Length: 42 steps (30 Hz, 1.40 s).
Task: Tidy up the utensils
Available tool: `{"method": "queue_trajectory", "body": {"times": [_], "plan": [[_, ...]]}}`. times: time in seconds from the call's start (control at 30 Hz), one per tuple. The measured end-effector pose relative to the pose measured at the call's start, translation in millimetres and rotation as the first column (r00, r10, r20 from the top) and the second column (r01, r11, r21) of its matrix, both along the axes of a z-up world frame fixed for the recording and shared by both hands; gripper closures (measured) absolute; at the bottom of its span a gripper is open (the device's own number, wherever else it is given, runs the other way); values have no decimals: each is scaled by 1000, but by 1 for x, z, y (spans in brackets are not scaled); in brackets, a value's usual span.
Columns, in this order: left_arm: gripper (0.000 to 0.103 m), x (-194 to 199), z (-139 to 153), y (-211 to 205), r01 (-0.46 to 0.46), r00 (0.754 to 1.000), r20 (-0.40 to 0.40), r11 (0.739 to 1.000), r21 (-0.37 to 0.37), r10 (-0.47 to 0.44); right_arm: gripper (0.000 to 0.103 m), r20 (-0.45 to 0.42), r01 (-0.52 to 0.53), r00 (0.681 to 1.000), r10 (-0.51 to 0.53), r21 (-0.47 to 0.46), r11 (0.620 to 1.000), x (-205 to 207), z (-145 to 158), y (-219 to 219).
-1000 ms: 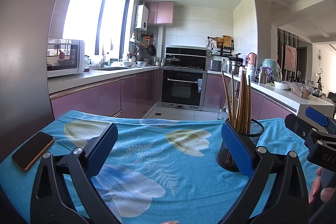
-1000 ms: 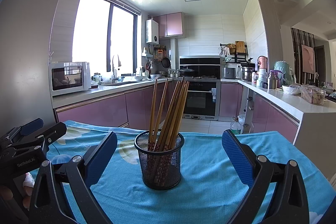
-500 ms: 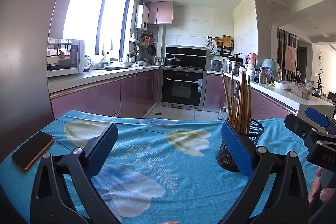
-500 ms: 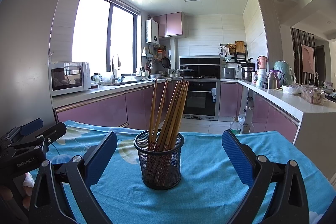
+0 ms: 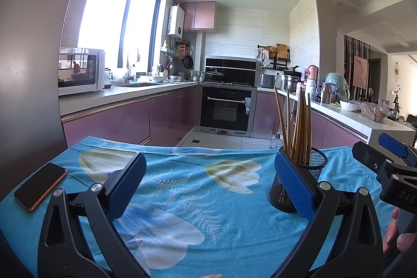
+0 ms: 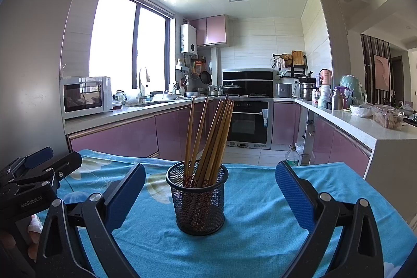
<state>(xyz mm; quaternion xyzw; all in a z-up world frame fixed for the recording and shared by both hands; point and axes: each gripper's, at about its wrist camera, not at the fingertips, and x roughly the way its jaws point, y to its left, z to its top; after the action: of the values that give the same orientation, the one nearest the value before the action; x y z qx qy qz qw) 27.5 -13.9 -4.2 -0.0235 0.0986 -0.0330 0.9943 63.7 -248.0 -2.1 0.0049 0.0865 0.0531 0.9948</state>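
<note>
Chopsticks [image 6: 208, 142] stand in mesh holder [image 6: 199, 202] on desk [image 6: 260, 231], between right claw [image 6: 209, 196]'s spread fingers; left claw [image 5: 208, 185] also released, empty; careless closing risks toppling the light holder.

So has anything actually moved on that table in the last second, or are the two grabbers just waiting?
Nothing visibly changed. Both grippers, left and right, stay open and empty over the blue cloth. The chopsticks stand in the mesh cup as before, and the phone lies where it was.
</note>
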Motion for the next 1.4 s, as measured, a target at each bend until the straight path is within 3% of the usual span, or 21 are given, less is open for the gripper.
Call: {"method": "queue_trajectory", "body": {"times": [1.4], "plan": [[6, -2, -4, -5, -8, 1000, 18, 1000, 17, 7, 6, -4, -1, 1000, 1, 5, 1000, 0, -1, -2]]}}
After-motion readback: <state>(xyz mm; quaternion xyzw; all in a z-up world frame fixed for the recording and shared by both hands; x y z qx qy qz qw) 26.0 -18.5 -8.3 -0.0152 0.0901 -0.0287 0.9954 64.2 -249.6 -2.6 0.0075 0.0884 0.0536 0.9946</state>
